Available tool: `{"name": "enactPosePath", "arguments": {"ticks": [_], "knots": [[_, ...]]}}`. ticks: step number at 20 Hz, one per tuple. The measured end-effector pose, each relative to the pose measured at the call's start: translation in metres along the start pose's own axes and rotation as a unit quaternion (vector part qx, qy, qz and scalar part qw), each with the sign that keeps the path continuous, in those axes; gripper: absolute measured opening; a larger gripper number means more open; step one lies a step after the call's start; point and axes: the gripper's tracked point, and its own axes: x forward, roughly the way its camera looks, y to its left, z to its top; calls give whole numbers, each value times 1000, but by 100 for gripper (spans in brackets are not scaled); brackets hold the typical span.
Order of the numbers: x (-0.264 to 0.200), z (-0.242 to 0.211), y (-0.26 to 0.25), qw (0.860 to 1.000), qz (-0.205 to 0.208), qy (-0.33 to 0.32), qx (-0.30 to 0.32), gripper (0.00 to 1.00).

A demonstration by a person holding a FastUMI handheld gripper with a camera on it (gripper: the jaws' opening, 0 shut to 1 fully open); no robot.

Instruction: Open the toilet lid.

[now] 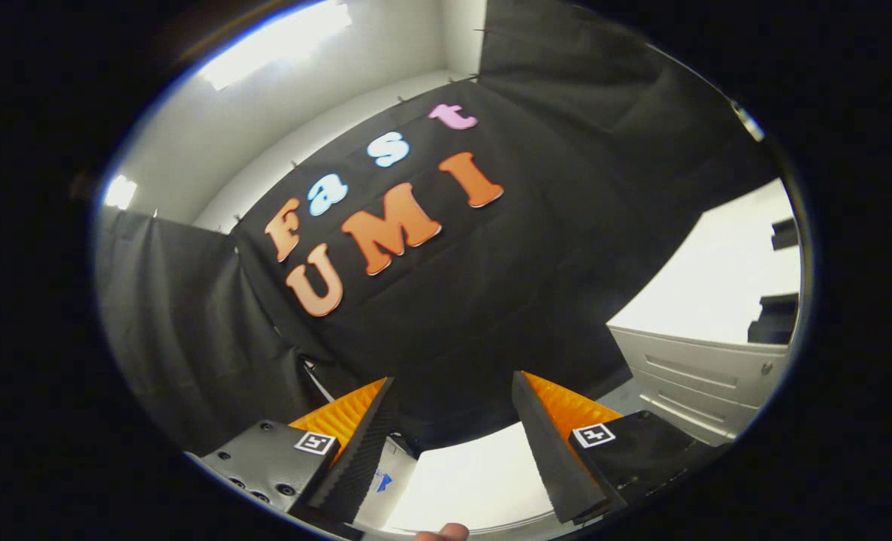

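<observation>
My gripper (453,379) is open, its two fingers spread wide and tilted upward toward the black cloth wall. Low between the fingers, near their bases, shows a smooth white surface (476,481) that looks like part of the toilet; I cannot tell whether it is the lid or the tank. A small blue mark (383,481) sits on a white part by the left finger. Neither finger visibly presses on the white surface. A person's fingertip (442,533) shows just below it.
A white cabinet (686,376) with drawers and a bright flat top stands to the right of the fingers. Black cloth (190,338) closes off the left and the far side. A thin rod (318,379) leans by the left finger.
</observation>
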Motion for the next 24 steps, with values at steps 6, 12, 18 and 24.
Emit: {"name": "enactPosePath", "arguments": {"ticks": [6, 12, 18, 24], "knots": [[16, -72, -115, 988, -86, 63, 115, 98], [3, -136, -182, 963, -144, 101, 204, 98], [-19, -183, -207, 938, -197, 119, 258, 98], [-31, -176, -227, 928, -225, 104, 276, 97]]}}
